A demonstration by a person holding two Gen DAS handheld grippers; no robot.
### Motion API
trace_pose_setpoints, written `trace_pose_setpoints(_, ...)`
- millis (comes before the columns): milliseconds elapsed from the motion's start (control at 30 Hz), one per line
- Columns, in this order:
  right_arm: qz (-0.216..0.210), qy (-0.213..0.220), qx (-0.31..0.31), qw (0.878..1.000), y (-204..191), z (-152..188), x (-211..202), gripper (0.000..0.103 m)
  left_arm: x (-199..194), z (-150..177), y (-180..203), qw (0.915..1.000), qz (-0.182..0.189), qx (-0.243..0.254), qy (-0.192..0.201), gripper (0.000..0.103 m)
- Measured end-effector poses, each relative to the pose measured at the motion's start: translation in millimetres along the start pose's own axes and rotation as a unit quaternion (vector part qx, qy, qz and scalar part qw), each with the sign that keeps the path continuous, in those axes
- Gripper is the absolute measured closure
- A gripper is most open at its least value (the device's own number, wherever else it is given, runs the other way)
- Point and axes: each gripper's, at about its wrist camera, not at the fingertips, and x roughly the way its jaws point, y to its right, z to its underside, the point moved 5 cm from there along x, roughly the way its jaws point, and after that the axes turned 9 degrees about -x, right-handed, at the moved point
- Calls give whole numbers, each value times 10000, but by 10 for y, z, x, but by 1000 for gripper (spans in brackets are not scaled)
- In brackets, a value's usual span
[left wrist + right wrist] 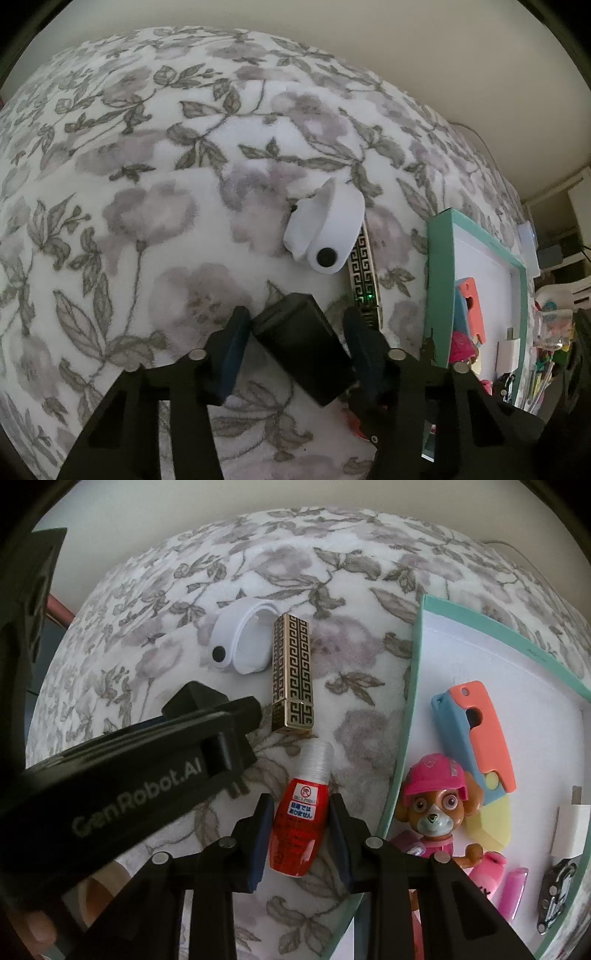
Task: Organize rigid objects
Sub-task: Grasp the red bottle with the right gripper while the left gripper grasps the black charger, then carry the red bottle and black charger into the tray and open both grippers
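A: Largest first. Blanket [155, 206], soft, floral. Risk: anything set down rolls or sinks, so grips land off-centre.

B: Tray?

A: Teal-rimmed tray [419, 686] at right, already holding a toy pup [434, 805], an orange-blue cutter [476, 731], a white plug [570, 827]. Crowded near the front; a drop there could knock the pup over.

B: Left gripper [295, 332]?

A: Jaws wide apart, a black charger [303, 347] sitting skewed between them. One pad looks near its corner, the other clear. Not clamped, in my judgement. Closing on that diagonal could twist or squirt it out.

B: Right gripper [301, 819]?

A: Jaws open, either side of a red bottle [299, 827] lying on the blanket, gaps both sides. Round, glossy body: may slip or roll when squeezed.

B: Anything else loose?

A: White strap [325, 232] and gold case [293, 672], just beside each other beyond the bottle. The two grippers work close together; collision possible.
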Motion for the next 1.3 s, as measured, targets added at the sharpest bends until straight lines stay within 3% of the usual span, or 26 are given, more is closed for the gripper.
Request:
trace_pose_setpoints(67,27,25,-16,10000,-11,19,0,71,-8,4,-29,10000,-20,-29,-15,64)
trace_pose_setpoints(167,45,36,41,10000,-62,69,6,71,-24,26,-89,9998,99,-137,-57,64)
trace_pose_setpoints(567,57,-36,10,10000,-276,248,-131,72,-253,170,-253,9997,-110,-198,7,69)
trace_pose_setpoints(900,83,304,-79,9995,-430,384,-652,72,-679,264,-185,9994,-140,-122,285,69)
trace_pose_setpoints(1300,142,745,9,9971,-239,475,-1272,72,-1259,393,202,9972,-117,159,726,69)
